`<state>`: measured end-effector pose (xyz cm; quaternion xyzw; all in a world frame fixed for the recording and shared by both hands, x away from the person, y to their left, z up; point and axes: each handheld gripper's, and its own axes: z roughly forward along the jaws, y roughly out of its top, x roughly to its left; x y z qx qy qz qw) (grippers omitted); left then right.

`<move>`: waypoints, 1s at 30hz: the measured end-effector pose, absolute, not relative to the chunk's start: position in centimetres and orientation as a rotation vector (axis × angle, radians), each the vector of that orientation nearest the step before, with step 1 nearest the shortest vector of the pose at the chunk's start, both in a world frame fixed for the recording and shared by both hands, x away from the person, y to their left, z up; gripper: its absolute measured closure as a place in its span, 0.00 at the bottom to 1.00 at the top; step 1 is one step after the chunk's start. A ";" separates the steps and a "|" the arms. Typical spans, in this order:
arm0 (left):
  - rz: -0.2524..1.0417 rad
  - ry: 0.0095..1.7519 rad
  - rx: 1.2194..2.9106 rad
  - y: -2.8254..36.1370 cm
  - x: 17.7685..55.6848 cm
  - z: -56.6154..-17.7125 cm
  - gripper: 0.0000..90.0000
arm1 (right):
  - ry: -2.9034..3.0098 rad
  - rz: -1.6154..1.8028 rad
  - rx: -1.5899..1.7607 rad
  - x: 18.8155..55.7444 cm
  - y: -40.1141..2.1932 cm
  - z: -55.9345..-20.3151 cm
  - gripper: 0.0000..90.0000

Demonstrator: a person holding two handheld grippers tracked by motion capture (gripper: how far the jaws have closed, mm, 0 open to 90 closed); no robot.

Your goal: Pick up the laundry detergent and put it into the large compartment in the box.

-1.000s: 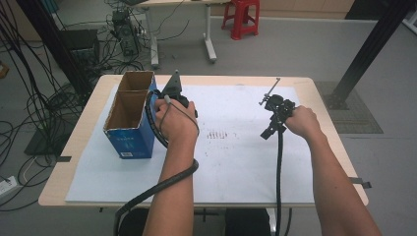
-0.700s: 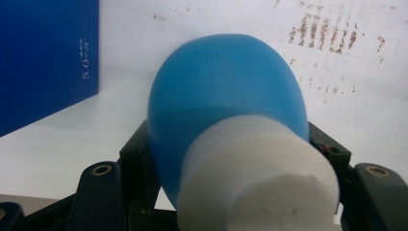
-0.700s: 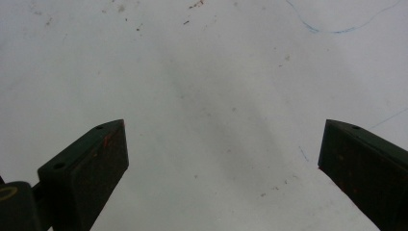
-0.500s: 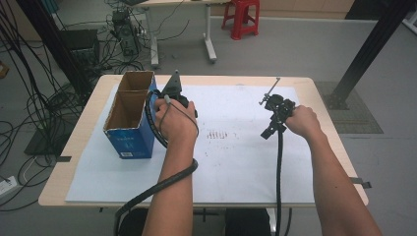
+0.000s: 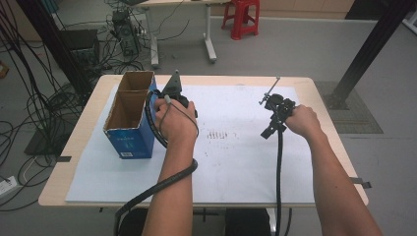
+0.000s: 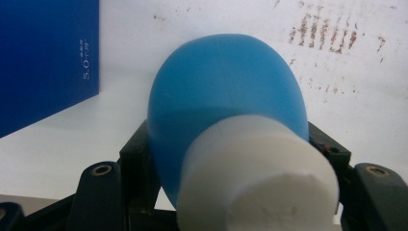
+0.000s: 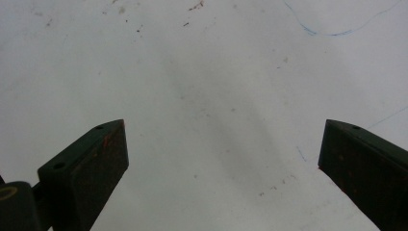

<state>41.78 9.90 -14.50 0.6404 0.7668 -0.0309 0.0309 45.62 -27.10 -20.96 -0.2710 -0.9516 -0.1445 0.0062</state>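
A blue bulb-shaped bottle (image 6: 226, 91) with a white cap (image 6: 262, 178) lies between the black jaws of my left gripper (image 6: 226, 159), which is shut on it just above the white paper. In the high view the left gripper (image 5: 173, 96) sits under the person's left hand, right beside the open blue cardboard box (image 5: 129, 118); the bottle is hidden there. My right gripper (image 7: 223, 159) stands open over bare paper with nothing between its fingers. In the high view the right gripper (image 5: 273, 120) is at the table's right half, pointing down.
A white paper sheet (image 5: 236, 172) covers most of the wooden table (image 5: 324, 98), with brownish stains (image 5: 219, 135) near its middle. The box's blue side (image 6: 43, 57) is close on the left of the left gripper. Cables trail from both grippers toward the table's near edge.
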 end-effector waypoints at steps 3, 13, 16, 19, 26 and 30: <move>-0.096 2.364 1.973 9.9 41.8 -14.5 0.40 | -2.977 -0.453 -0.849 45.6 -27.1 -21.0 0.03; -0.089 2.362 1.975 9.8 41.7 -14.5 0.40 | -2.977 -0.453 -0.845 45.6 -27.0 -21.0 0.03; -0.089 2.358 1.979 9.8 41.7 -14.5 0.40 | -2.975 -0.449 -0.854 45.6 -27.0 -20.9 0.03; -0.090 2.357 1.980 9.9 41.7 -14.5 0.40 | -2.977 -0.453 -0.849 45.6 -27.1 -21.0 0.03; -0.096 2.354 1.984 9.9 41.7 -14.5 0.40 | -2.978 -0.450 -0.849 45.6 -27.1 -20.9 0.03; -0.094 2.351 1.984 9.9 41.7 -14.5 0.40 | -2.978 -0.452 -0.851 45.6 -27.1 -20.9 0.03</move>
